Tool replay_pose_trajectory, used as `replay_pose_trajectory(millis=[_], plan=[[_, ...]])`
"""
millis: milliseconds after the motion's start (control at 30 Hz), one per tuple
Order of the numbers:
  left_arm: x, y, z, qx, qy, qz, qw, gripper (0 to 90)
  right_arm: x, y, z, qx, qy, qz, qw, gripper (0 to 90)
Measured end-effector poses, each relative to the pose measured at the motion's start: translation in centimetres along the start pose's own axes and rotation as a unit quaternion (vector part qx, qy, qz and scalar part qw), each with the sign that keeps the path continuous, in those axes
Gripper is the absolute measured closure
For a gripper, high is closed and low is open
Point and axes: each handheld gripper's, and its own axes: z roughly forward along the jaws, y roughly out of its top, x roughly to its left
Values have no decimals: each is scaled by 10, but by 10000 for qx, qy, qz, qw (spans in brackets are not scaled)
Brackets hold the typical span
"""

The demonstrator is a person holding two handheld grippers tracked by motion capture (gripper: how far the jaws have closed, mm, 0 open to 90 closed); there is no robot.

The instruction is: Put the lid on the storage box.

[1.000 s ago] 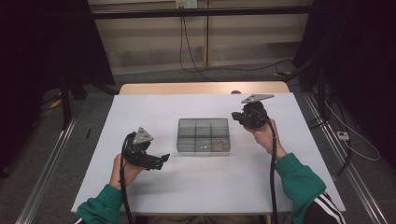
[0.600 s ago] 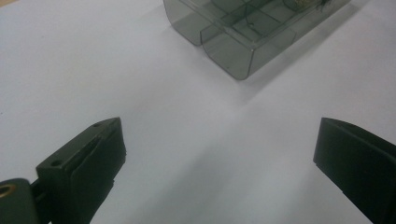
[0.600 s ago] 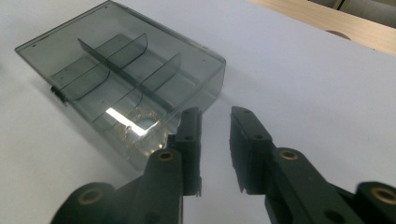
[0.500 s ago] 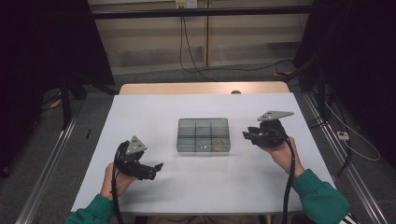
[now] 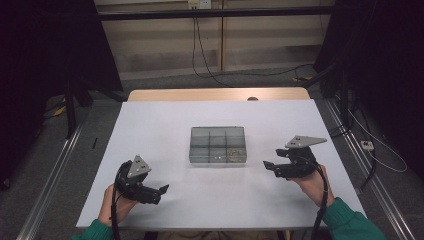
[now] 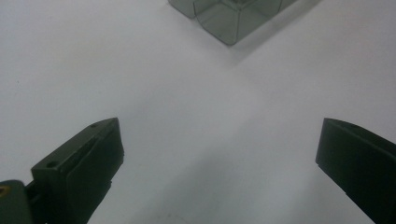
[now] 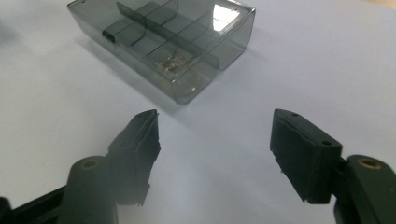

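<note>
White table (image 5: pixel 165 130) fills the workspace, with dark floor and cables beyond it. Nearest the person, the left gripper (image 5: pixel 161 190) rests low at the front left, jaws spread wide and empty. Slightly farther, the right gripper (image 5: pixel 269 166) hovers, jaws wide, empty. Between and beyond them sits a smoky compartment box (image 5: pixel 218 144) holding small metallic parts (image 7: pixel 172 63) in one near-right cell.

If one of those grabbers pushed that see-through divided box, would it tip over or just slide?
The box would probably slide: it sits low, wide and flat on the smooth white table. Its thin clear plastic walls suggest it is light and stiff. The small metallic bits in one compartment may rattle and shift.
</note>
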Motion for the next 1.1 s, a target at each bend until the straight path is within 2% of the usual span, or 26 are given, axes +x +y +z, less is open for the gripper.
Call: replay_pose_trajectory(millis=[167,333,400,567,867,1100], plan=[[-2,-8,-1,12,1,37,10000,4,6,-12,-1,98,5,12,10000,216],[-4,-14,-3,-37,13,17,10000,4,13,-22,-3,151,-5,-16,9999,158],[-4,-16,-4,-69,-47,7,10000,3,15,-27,-3,141,-2,-21,9999,129],[-7,-21,-4,-59,-50,59,10000,3,22,-37,-4,227,12,-87,9997,75],[-9,-25,-2,-23,-44,127,9999,3,30,-50,-6,319,-25,-177,9993,39],[-10,-28,1,13,-86,88,9999,3,32,-55,-6,345,-47,-198,9992,24]])
